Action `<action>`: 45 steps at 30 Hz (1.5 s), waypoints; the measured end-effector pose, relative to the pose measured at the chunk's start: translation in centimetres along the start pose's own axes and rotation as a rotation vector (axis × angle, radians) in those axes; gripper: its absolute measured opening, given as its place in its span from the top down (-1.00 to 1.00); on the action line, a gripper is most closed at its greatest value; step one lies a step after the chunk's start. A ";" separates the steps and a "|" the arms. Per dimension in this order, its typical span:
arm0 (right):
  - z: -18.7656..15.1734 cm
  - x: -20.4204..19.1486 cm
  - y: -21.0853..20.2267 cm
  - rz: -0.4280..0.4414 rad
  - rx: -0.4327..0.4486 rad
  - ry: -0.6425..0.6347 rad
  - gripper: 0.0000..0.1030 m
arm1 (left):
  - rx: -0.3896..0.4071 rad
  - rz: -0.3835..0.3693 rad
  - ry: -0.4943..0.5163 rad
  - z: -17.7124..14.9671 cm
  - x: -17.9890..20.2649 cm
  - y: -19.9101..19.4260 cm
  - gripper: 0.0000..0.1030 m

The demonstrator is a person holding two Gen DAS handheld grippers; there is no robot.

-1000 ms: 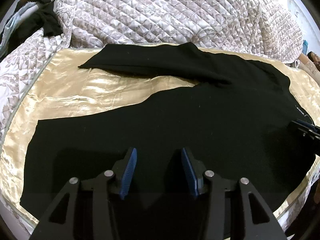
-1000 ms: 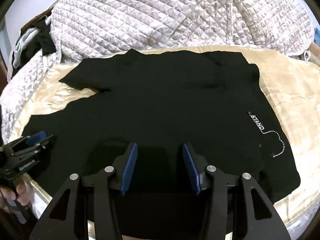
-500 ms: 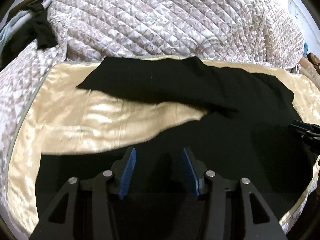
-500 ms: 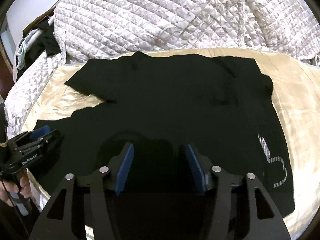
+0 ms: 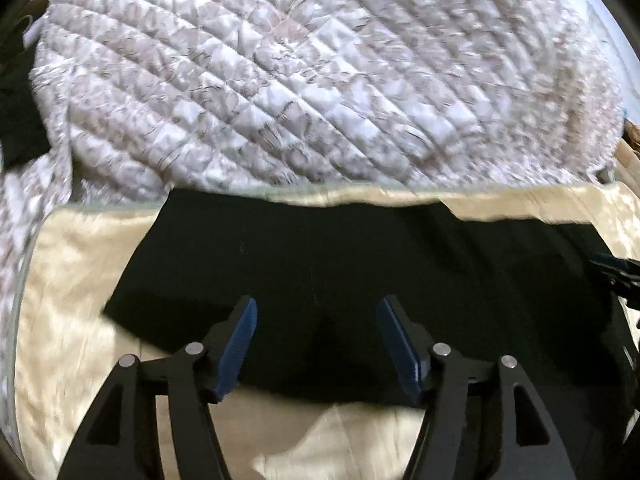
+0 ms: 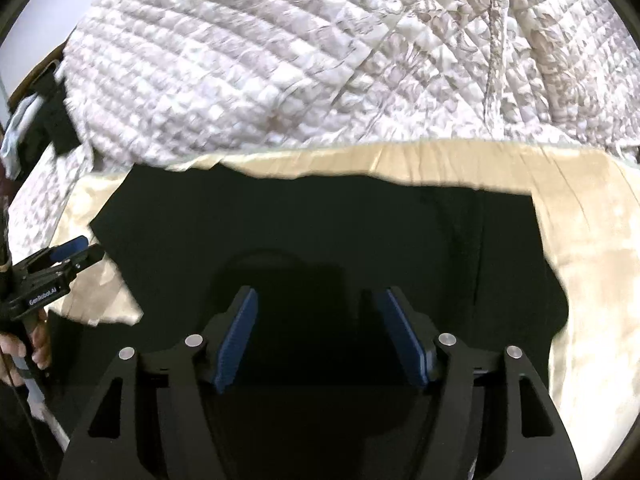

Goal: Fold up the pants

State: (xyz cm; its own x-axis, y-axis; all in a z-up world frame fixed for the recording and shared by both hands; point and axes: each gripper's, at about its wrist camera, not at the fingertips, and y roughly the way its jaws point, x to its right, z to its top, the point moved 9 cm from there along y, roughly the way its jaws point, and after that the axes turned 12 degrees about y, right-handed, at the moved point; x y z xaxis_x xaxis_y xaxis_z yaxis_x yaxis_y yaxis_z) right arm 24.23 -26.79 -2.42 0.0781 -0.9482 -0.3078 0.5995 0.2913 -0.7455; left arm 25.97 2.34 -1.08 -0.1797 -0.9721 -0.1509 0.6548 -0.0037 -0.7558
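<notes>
Black pants [image 6: 320, 232] flat on cream sheet [image 6: 592, 220]. Left hand-held gripper [image 5: 316, 312] and right hand-held gripper [image 6: 316, 300]: jaws just opening, spread, nothing pinched.

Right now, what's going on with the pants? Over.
Left gripper and right gripper open, just widened, nothing between. Black pants folded on cream sheet. Nothing blocking.

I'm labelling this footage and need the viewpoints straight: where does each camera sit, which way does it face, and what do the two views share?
Left wrist: on the left gripper, looking forward and down over black pants on a cream satin sheet; its own open fingers show, with the right gripper's tip at the right edge.
Right wrist: on the right gripper, same downward slant; its open fingers, plus the left gripper and the hand holding it.
Shared: pants, sheet, quilted bedspread.
</notes>
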 end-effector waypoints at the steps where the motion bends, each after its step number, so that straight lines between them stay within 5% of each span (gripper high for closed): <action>1: 0.8 0.3 0.7 -0.007 -0.002 0.007 -0.27 | -0.004 0.011 0.001 0.7 -0.3 0.9 -0.30; 13: 5.5 1.7 8.8 -0.106 -0.101 0.005 -0.28 | -0.072 0.020 -0.011 3.0 -0.4 9.1 -0.32; 14: 5.3 1.6 9.3 -0.124 -0.109 -0.010 -0.28 | -0.073 0.013 -0.013 2.9 -0.4 9.3 -0.23; 16: 5.4 1.3 9.6 -0.137 -0.088 -0.040 -0.28 | -0.062 -0.036 0.004 2.8 0.6 9.3 0.55; 18: 5.4 1.3 9.6 -0.158 -0.070 -0.062 0.02 | -0.053 -0.030 0.059 2.9 2.0 9.1 0.95; 19: 5.5 1.1 9.4 -0.145 -0.058 -0.064 0.64 | -0.050 0.019 0.098 3.0 2.5 8.9 0.96; 20: 5.6 0.9 9.4 -0.110 -0.069 -0.044 0.84 | -0.046 0.037 0.110 3.0 2.8 8.7 0.96; 28: 5.5 -1.1 3.2 -0.026 0.057 -0.046 0.89 | 0.118 0.031 0.000 2.6 0.7 -0.7 0.97; 33: 1.9 -2.5 -5.0 0.054 0.166 -0.044 0.89 | 0.248 0.025 -0.062 -1.0 0.4 -9.5 0.99; 37: -3.6 -2.6 -10.3 0.112 0.197 -0.004 0.89 | 0.262 0.001 -0.153 -6.7 0.8 -14.2 0.99; 42: -13.4 -0.6 -10.8 0.113 0.085 0.100 0.88 | 0.144 -0.055 -0.216 -15.3 2.9 -14.5 0.98; 45: -17.8 0.9 -8.9 0.101 -0.028 0.162 0.87 | 0.097 -0.078 -0.225 -17.3 3.5 -14.2 0.98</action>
State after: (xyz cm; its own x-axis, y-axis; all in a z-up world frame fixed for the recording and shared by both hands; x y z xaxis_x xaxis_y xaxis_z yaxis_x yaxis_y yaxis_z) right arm 4.75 -27.97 -6.57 0.0057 -0.8819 -0.4714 0.5723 0.3895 -0.7217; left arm 3.34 3.09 -1.87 -0.0714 -0.9957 0.0592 0.7147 -0.0925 -0.6932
